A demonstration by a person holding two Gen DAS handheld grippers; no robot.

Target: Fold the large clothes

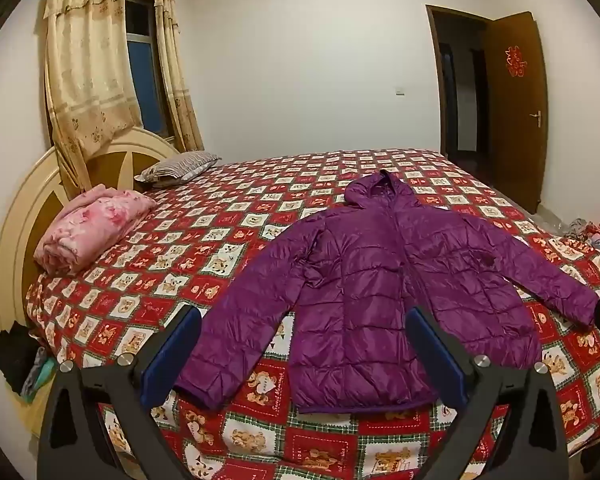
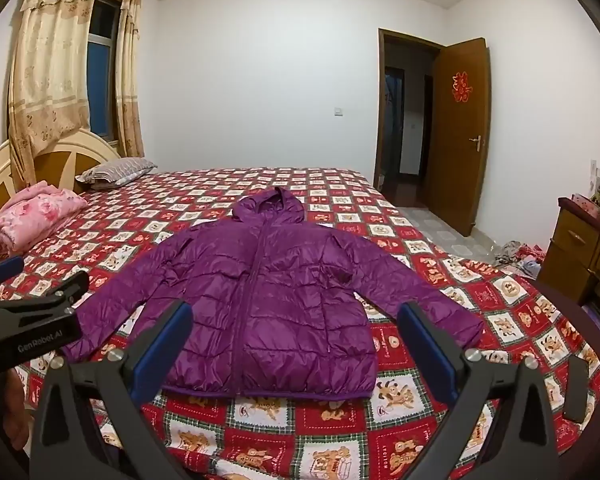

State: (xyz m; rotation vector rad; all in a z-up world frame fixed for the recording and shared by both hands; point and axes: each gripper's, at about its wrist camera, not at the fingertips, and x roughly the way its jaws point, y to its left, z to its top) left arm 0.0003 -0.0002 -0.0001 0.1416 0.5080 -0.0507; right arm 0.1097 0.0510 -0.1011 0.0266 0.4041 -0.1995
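Purple jacket (image 2: 268, 300) flat — hood far end

Left gripper (image 2: 4, 286) body, near left in the right wrist view: white lettering "GenRobot.AI" on the black housing.
Door (image 2: 460, 132), far right, standing open: a red paper cutout sign (image 2: 462, 87) stuck high on its brown face, shaped like a Chinese character; its strokes are too small to read with certainty.
Bedspread (image 2: 500, 312), near right squares: small curved lettering around the bear pictures, too blurred to read; one near square seems to say "HOLIDAY" along its edge.
Wall switch plate (image 2: 339, 111), far wall: no marking readable.
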